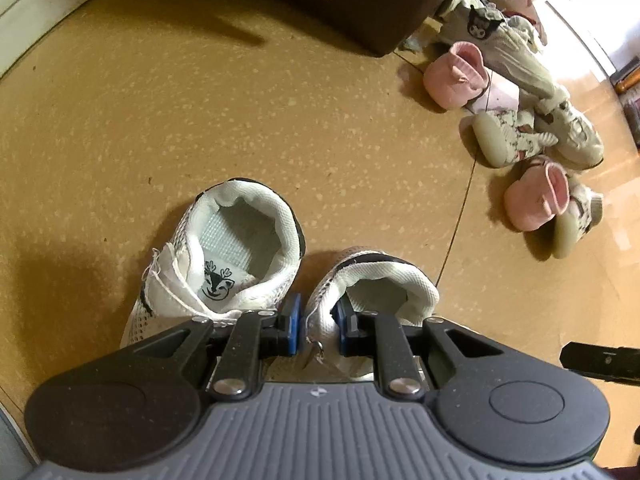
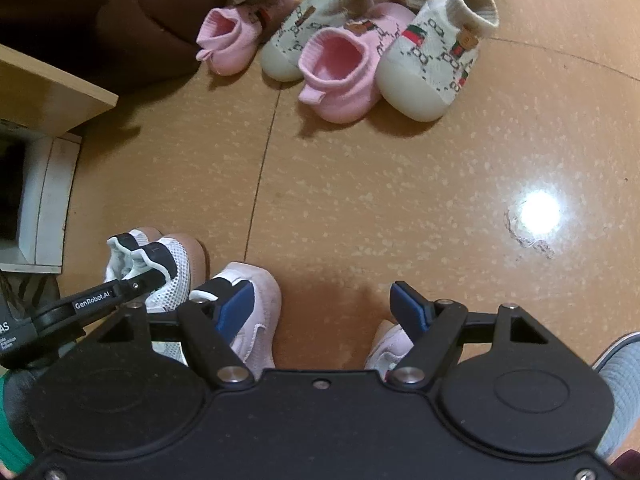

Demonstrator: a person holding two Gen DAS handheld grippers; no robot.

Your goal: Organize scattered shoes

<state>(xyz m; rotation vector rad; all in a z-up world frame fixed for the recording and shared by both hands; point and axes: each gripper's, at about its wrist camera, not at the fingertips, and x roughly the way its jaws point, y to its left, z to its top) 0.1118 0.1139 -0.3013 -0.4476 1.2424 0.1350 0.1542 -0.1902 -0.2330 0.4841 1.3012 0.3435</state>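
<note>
Mesh shoes point(image 1: 224, 256) sit paired on the floor point(image 1: 200, 112); left tool point(image 1: 316, 326) pinches the right shoe's collar point(image 1: 320, 308). Set it level beside its mate before letting go. Right tool point(image 2: 322, 304) hangs spread, empty.

White mesh sneakers point(image 1: 224, 264): open-weave cloth, padded matt collars. Pink sock shoes point(image 2: 340, 72): soft knit. Cream patterned shoes point(image 2: 436, 52): knit uppers, smooth rubbery toe caps. Floor point(image 2: 400, 200): speckled, glossy, glare spot. Sofa point(image 2: 120, 12): shiny brown leather look.
</note>
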